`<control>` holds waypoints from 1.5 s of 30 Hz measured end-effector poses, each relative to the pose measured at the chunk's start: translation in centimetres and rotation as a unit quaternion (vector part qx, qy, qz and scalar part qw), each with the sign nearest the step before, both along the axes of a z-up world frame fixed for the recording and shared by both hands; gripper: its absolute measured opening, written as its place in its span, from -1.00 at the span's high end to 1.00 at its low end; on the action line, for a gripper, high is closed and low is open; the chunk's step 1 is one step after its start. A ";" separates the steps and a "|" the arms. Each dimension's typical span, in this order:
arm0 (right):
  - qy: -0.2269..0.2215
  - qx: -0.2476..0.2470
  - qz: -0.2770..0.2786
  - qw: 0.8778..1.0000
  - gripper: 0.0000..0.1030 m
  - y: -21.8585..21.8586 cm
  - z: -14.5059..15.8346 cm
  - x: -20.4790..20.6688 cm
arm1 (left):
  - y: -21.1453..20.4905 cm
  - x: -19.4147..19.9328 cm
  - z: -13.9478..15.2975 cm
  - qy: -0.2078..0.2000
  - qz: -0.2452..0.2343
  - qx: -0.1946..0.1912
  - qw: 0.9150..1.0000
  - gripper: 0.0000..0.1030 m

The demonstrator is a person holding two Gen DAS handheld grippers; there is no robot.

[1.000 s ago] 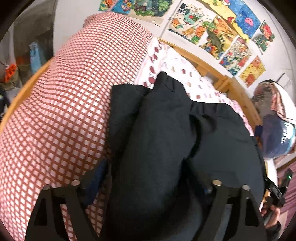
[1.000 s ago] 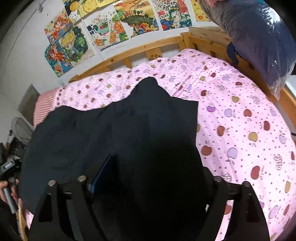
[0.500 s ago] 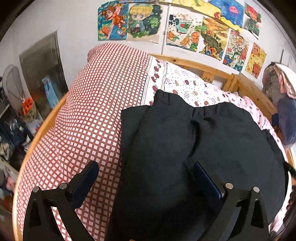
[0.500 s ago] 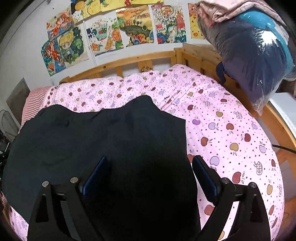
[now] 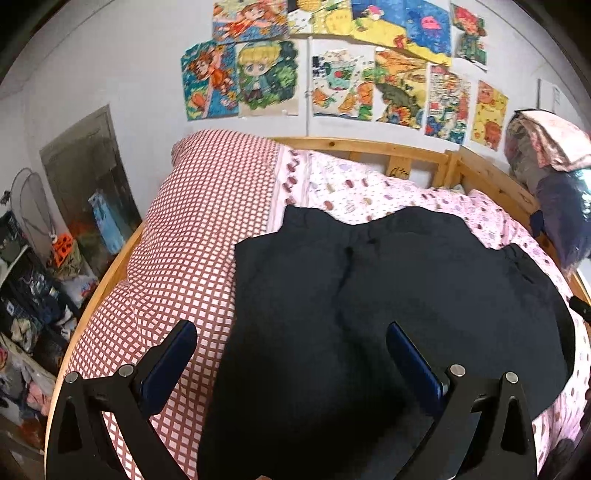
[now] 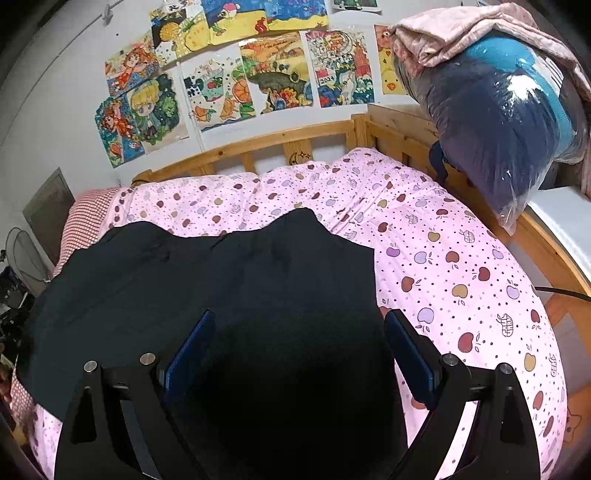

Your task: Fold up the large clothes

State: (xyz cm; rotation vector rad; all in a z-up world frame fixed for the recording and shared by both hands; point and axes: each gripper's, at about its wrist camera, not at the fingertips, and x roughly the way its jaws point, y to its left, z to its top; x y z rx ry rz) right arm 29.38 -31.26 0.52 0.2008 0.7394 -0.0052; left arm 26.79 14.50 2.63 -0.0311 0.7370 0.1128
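A large black garment (image 5: 388,295), seemingly trousers with a gathered waistband, lies spread flat across the bed (image 6: 461,266), its waistband edge toward 12 o'clock and the wooden headboard rail (image 6: 258,147). In the left wrist view the left hand-held gripper (image 5: 291,343) hangs above the garment's left part with its blue-padded fingers (image 5: 170,354) wide apart and nothing between them; the finger at 8 o'clock sits over the red-and-white checked pillow (image 5: 192,229), the one at 4 o'clock over the black cloth. In the right wrist view the right hand-held gripper (image 6: 297,339) is likewise spread apart and empty over the garment's right part, whose edge at 3 o'clock meets the pink apple-print duvet (image 6: 443,280). Colourful drawings (image 6: 273,74) cover the wall at 12 o'clock. At 2 o'clock in the right wrist view a plastic-wrapped blue bundle (image 6: 509,122) rests on the bed frame corner, with a pinkish cloth (image 6: 480,26) draped on top.
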 end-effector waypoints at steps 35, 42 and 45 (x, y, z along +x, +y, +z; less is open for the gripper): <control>-0.078 -0.012 0.071 0.994 -0.75 6.0 6.2 -11.3 | -6.1 -10.3 4.6 -0.049 -0.091 -0.006 0.995 -1.00; -0.087 -0.010 0.079 0.993 -0.76 6.9 6.9 -13.5 | -6.5 -12.2 5.1 -0.060 -0.098 -0.008 0.993 -1.00; -0.091 -0.008 0.082 0.992 -0.76 7.2 7.1 -14.3 | -6.5 -13.3 5.2 -0.063 -0.100 -0.009 0.993 -1.00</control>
